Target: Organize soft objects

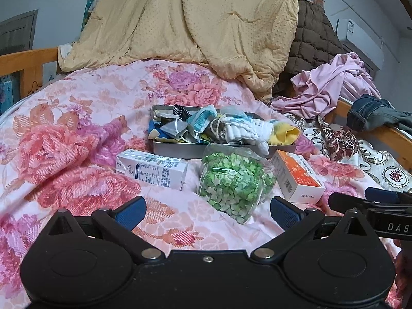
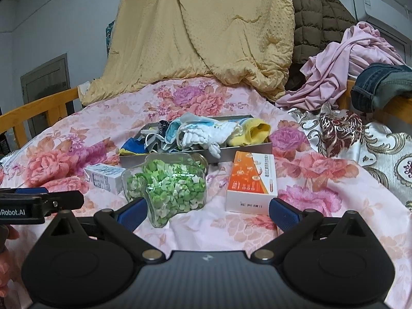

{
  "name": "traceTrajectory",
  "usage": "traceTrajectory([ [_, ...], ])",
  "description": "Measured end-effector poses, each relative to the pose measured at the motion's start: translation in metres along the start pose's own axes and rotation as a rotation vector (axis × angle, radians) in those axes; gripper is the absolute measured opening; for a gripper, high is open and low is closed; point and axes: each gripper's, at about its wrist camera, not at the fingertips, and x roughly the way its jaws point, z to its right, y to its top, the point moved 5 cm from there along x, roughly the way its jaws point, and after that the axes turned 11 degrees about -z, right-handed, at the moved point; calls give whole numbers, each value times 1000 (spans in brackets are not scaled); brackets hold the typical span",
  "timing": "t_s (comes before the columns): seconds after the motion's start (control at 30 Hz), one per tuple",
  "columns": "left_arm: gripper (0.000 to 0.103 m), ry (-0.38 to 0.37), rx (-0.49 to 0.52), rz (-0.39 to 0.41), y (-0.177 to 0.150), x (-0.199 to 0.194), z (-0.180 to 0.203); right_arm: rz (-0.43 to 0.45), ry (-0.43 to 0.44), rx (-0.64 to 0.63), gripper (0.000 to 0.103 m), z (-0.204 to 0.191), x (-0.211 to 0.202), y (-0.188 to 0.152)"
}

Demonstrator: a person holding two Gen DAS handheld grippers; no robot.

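A grey metal tray (image 1: 177, 149) (image 2: 242, 149) sits mid-bed, piled with soft things: face masks, a white cloth (image 1: 247, 130) (image 2: 203, 134), a yellow cloth (image 1: 284, 132) (image 2: 253, 131) and a striped hair tie (image 1: 181, 111). In front of the tray lies a clear jar of green paper stars (image 1: 233, 180) (image 2: 170, 185) on its side. My left gripper (image 1: 207, 211) is open just short of the jar, with nothing between its blue pads. My right gripper (image 2: 206, 211) is open too, the jar's base near its left pad (image 2: 132, 212).
A white carton (image 1: 152, 168) (image 2: 105, 176) lies left of the jar and an orange box (image 1: 298, 177) (image 2: 253, 180) to its right, all on a pink floral bedspread (image 1: 77, 139). A yellow quilt (image 1: 195, 23), pink clothes (image 1: 334, 85), jeans (image 1: 373, 113) and wooden bed rails (image 2: 38, 113) ring the bed.
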Motion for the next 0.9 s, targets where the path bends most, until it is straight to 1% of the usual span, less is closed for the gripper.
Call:
traceTrajectory([
  [0.3, 102, 5, 10, -4, -3, -2, 0, 4, -1, 14, 103, 2, -1, -2],
  [0.57, 102, -9, -10, -22, -4, -2, -3, 5, -2, 11, 103, 2, -1, -3],
  [0.77, 102, -31, -44, -25, -5, -4, -5, 4, -2, 12, 103, 1, -1, -3],
  [0.9, 102, -15, -19, -10, -5, -6, -4, 2, -1, 9, 103, 1, -1, -6],
])
